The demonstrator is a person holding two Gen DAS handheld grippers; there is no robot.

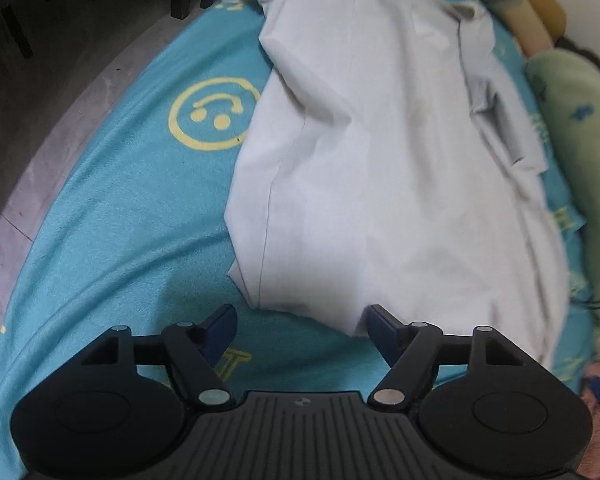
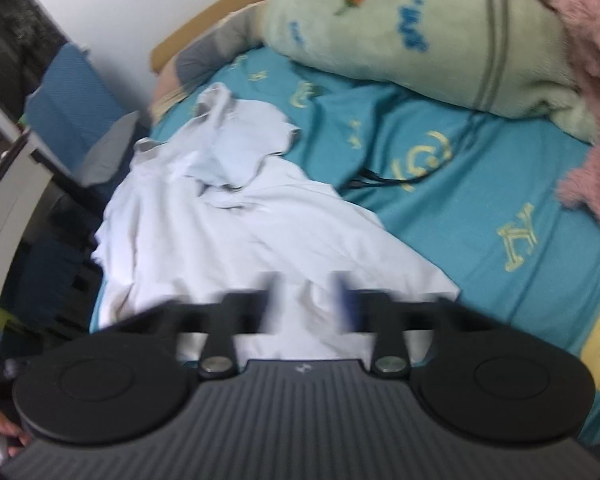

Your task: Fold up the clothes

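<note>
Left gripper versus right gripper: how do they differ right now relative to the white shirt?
The left gripper is sharp in its view, its fingers wide apart at the white shirt hem corner; the right gripper is motion-blurred, its fingers closer together. The left's tips frame mostly teal bedsheet and hem edge; the right's gap is filled with shirt fabric, contact unclear. Both are open and point along the shirt.

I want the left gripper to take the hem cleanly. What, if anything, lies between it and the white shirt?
Nothing visible. The left gripper is open right at the white shirt hem, with only bare teal bedsheet under its fingers.
</note>
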